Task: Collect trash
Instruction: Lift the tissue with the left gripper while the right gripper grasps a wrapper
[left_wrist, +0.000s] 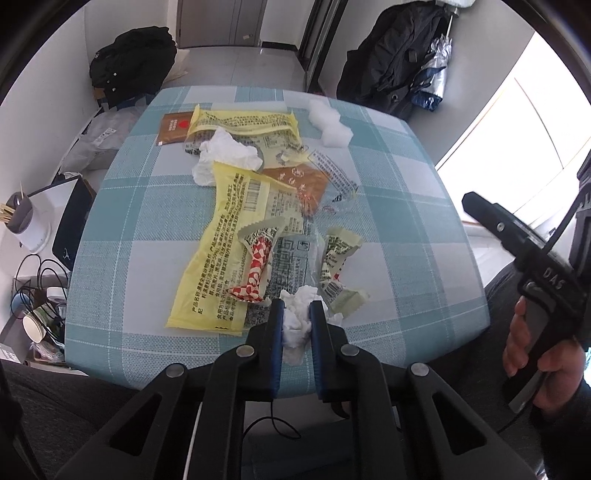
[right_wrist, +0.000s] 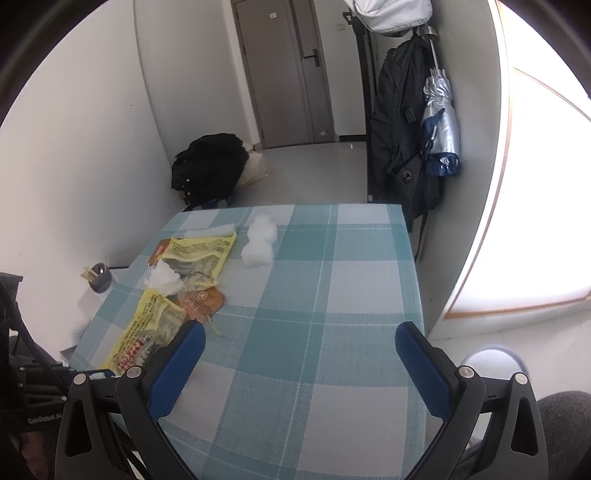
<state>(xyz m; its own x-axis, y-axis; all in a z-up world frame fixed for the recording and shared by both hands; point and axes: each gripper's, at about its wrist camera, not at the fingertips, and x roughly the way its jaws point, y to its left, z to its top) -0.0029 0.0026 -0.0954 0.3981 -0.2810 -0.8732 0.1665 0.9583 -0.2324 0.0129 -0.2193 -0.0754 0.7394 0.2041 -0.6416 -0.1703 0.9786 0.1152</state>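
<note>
- Blue-padded left gripper (left_wrist: 296, 314) sits nearest the lens, its fingers closed on a crumpled white tissue (left_wrist: 298, 321) at the near edge of the table (left_wrist: 399, 206).
- Tissue is wedged between the pads, bulging above and below them; it is soft, wrinkled paper with no clear long axis.
- Just beyond the tissue lies the rest of the trash: a red-and-white checked wrapper (left_wrist: 258, 266), a long yellow bag (left_wrist: 221, 251) running away from the tissue, and a small pale green wrapper (left_wrist: 338, 258) to its right.
- Farther from the tissue: a brown packet (left_wrist: 303, 184), a second tissue (left_wrist: 225, 151), another yellow bag (left_wrist: 243, 123), white foam blocks (left_wrist: 328, 122).
- Wrappers look thin, glossy and creased; the tablecloth is woven teal-and-white check.
- Right gripper (right_wrist: 300, 354) hovers with fingers spread wide and holding nothing, off to the right of the tissue, over bare cloth.
- Judging by position, the left gripper is nearer the trash pile.
</note>
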